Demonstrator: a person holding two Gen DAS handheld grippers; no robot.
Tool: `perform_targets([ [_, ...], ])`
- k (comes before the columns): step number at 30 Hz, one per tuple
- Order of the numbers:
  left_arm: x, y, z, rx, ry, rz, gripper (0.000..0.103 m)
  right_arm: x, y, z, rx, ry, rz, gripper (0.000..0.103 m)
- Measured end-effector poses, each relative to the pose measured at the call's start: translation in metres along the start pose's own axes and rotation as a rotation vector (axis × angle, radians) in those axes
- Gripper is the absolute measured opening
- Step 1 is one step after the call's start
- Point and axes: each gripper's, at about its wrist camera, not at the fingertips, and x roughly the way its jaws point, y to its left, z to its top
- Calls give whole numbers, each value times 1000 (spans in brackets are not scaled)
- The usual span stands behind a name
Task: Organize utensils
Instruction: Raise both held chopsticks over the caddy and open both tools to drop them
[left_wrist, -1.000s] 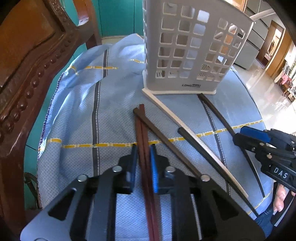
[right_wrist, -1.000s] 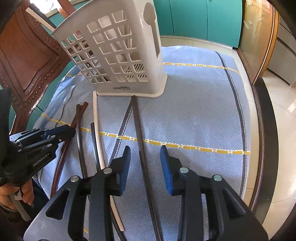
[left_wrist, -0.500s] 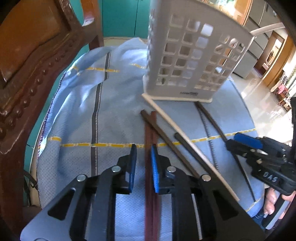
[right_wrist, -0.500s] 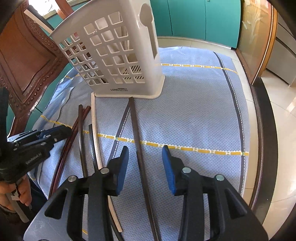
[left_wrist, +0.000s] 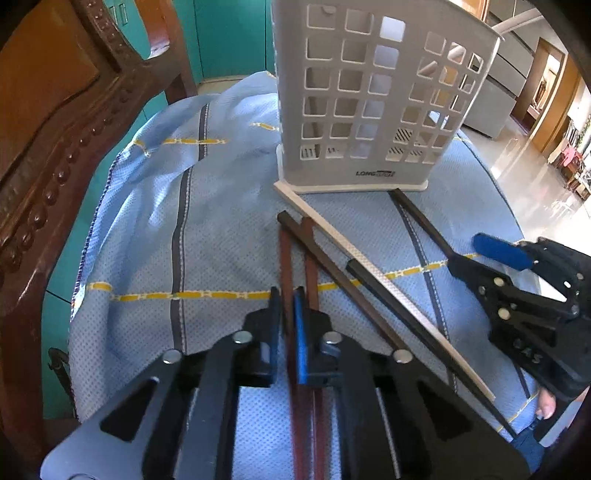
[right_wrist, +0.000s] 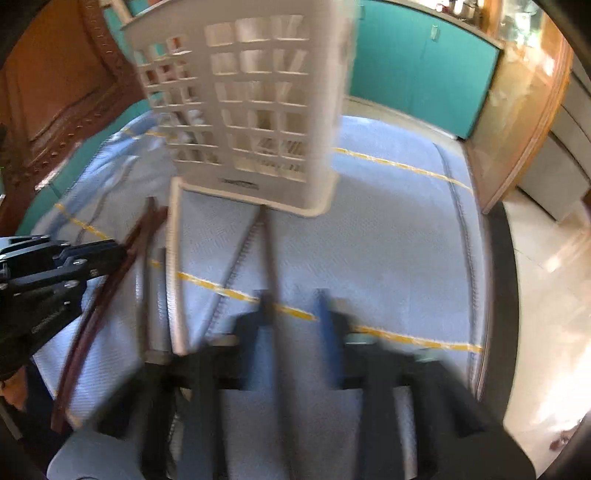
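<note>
A white lattice utensil basket (left_wrist: 369, 92) (right_wrist: 251, 103) stands upright on the blue cloth. Several chopsticks lie in front of it. My left gripper (left_wrist: 287, 302) has its jaws closing, and both pads press a red-brown chopstick (left_wrist: 285, 258). A second red-brown chopstick (left_wrist: 310, 258) lies just right of it, outside the jaws. My right gripper (right_wrist: 293, 306) (left_wrist: 463, 253) is blurred. Its jaws are closing but still stand apart around a dark chopstick (right_wrist: 267, 251) (left_wrist: 417, 218), which rests against the left finger. A cream chopstick (left_wrist: 332, 229) (right_wrist: 173, 266) and other dark ones lie between the grippers.
A carved wooden chair back (left_wrist: 55, 129) rises close on the left of the blue cloth (left_wrist: 147, 240). Teal cabinets (right_wrist: 424, 66) stand behind. The table's dark rim (right_wrist: 498, 295) curves along the right, with floor beyond. A person's hand (left_wrist: 546, 406) holds the right gripper.
My left jaws have closed onto the red-brown chopstick. The right wrist view has rolled and blurred, and its jaws stand narrower around the dark chopstick.
</note>
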Motion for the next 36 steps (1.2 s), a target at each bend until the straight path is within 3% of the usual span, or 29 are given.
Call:
perform_targets([
  [4, -25, 5, 3, -33, -93, -23, 7, -11, 0, 2, 15, -39, 68, 6],
  [15, -148, 31, -3, -87, -438, -143, 7, -136, -34, 5, 32, -454, 256, 6],
  [21, -199, 27, 6, -59, -534, -124, 7, -177, -50, 17, 68, -556, 281, 6],
  [28, -250, 19, 46, -13, -618, -120, 7, -225, -52, 76, 77, -653, 320, 6],
  [32, -278, 22, 73, -17, -657, -186, 7, -242, -49, 101, 105, -694, 335, 6],
  [36, -304, 31, 85, -50, -752, -263, 7, -251, -55, 112, 164, -768, 341, 6],
])
